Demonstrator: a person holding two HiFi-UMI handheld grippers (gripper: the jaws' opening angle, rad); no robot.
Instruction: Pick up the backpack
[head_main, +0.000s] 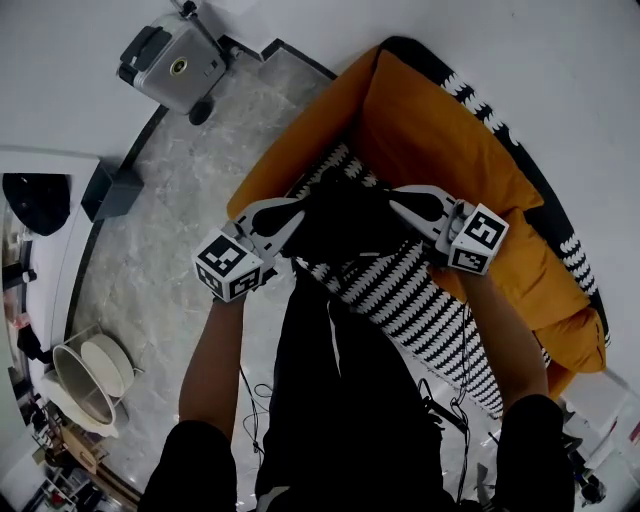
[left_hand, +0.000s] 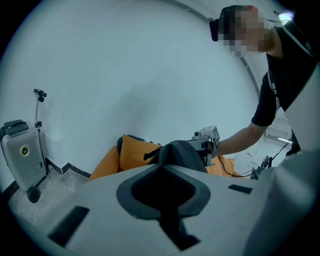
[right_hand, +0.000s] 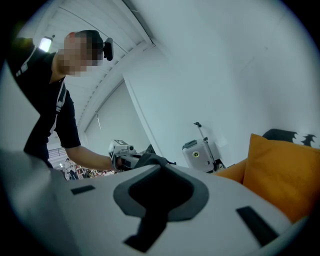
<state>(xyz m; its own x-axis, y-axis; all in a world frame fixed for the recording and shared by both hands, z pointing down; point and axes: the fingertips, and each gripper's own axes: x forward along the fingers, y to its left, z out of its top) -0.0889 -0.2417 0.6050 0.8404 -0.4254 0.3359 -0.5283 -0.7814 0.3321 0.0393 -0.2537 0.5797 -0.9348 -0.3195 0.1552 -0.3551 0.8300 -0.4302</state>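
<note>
Left gripper (head_main: 292, 216): my jaws are drawn narrow, pinching black fabric at the left of the backpack (head_main: 343, 228) top. Right gripper (head_main: 403, 204): likewise narrow, clamped on the right side of the top. The backpack is held between my two grippers, over the front edge of the orange sofa (head_main: 440, 130) and its black-and-white striped throw (head_main: 400, 290). Cannot tell whether it touches the throw. A grey suitcase (head_main: 172, 62) stands well apart on the marble floor (head_main: 160, 250).

Your left gripper (head_main: 297, 216) and right gripper (head_main: 402, 202) face each other, jaws nearly together, each pinching the backpack (head_main: 345, 228). Your left forearm (head_main: 215, 350) and right forearm (head_main: 505, 340) stretch forward.
</note>
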